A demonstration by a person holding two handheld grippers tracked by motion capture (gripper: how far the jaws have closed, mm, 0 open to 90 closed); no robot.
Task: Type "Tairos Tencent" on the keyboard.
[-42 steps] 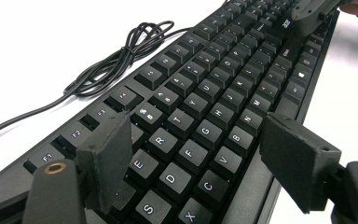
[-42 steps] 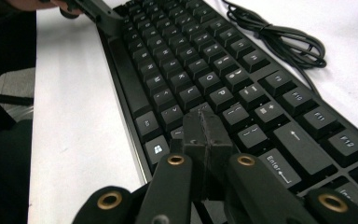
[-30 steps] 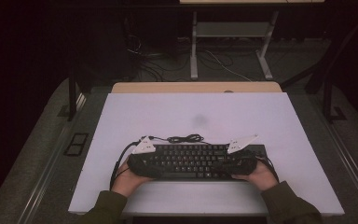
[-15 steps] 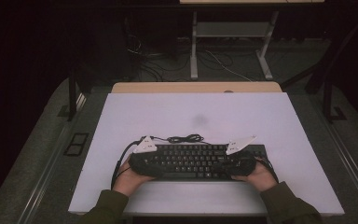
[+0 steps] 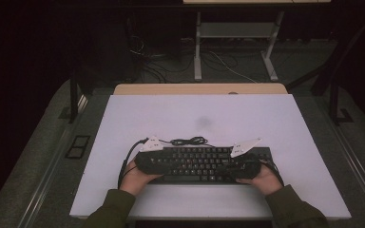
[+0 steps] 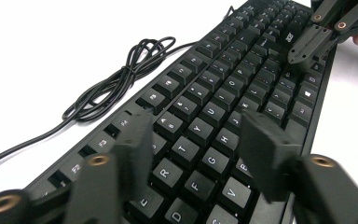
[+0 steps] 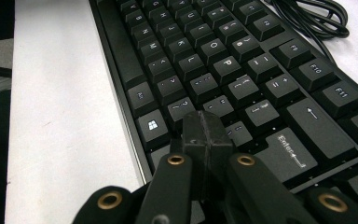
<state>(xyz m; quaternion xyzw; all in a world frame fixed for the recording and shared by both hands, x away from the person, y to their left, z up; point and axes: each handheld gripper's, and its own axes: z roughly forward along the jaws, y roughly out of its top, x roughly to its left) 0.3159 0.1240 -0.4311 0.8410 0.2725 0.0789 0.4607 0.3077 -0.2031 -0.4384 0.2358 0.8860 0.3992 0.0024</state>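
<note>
A black keyboard lies flat near the front edge of the white table, and its cable is coiled just behind it. My left gripper hovers over the keyboard's left end. In the left gripper view it stands open above the letter keys, gripping nothing. My right gripper is over the keyboard's right end. Its jaws are shut together with nothing between them, the tip low over the keys beside the Enter key. It also appears, shut, in the left gripper view.
The cable coil lies on the table behind the function keys. The keyboard's front rim sits a hand's width from the table's near edge. Past the table's far edge stand a wooden strip, desk legs and floor cables.
</note>
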